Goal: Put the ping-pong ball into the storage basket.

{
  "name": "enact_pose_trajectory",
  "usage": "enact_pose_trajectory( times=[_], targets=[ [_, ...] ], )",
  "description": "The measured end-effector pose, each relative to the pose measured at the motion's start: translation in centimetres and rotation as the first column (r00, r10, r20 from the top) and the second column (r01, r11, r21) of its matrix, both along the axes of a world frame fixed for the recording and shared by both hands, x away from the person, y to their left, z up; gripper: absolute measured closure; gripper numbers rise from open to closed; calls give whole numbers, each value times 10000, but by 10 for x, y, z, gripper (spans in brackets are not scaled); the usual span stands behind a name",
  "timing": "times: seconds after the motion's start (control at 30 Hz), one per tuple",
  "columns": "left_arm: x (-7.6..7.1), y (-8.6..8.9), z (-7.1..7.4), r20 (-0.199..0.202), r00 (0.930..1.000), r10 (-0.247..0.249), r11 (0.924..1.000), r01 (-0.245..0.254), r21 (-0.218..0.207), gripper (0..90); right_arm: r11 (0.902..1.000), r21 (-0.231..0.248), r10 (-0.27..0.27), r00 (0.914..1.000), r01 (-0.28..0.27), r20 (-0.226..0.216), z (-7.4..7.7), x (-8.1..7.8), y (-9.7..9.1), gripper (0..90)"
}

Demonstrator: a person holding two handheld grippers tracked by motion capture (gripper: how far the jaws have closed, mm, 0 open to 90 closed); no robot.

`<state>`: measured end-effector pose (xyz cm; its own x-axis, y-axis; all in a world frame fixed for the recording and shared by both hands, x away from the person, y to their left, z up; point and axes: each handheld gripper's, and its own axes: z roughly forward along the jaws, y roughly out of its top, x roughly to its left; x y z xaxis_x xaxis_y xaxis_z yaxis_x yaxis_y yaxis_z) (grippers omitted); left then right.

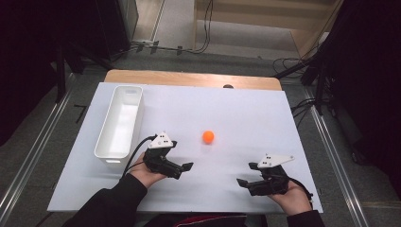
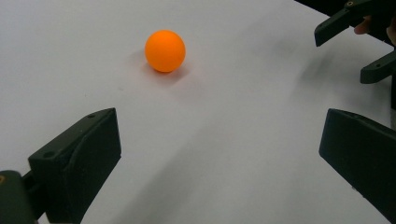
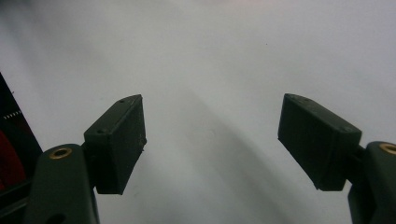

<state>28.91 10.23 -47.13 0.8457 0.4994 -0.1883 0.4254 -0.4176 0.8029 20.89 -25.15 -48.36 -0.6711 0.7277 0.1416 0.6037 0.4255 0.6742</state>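
Ball (image 1: 208,136), orange, sits loose at the middle of the frame on the white table (image 1: 246,113), right of the white bin (image 1: 119,124). Nudged by one jaw, it would likely roll away. Left gripper (image 1: 185,169) rests low at lower left, jaws spread and empty; right gripper (image 1: 247,174), lower right, likewise gapes.

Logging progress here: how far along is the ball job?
Nothing looks done: the ball lies loose on the table, apart from the bin. The left gripper, open, points toward it; the right gripper is open too. Grasping and any placing remain.
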Motion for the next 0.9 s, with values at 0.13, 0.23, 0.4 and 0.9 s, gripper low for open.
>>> enact_pose_trajectory(
  times=[0.13,0.23,0.4,0.9],
  targets=[
    [2,-3,1,62,10000,-33,10000,32,54,0,10000,-9,12,10000,-12,34,0,0,0,217],
    [3,-5,1,18,10000,-30,10000,30,-5,0,10000,-18,-11,10000,11,-2,0,0,0,217],
    [4,-8,0,30,10000,-60,10000,60,29,0,10000,-4,-5,10000,5,-3,0,0,0,217],
    [11,-23,1,98,9998,-165,9999,165,52,0,10000,47,-27,10000,27,4,0,0,-1,218]
  ],
)
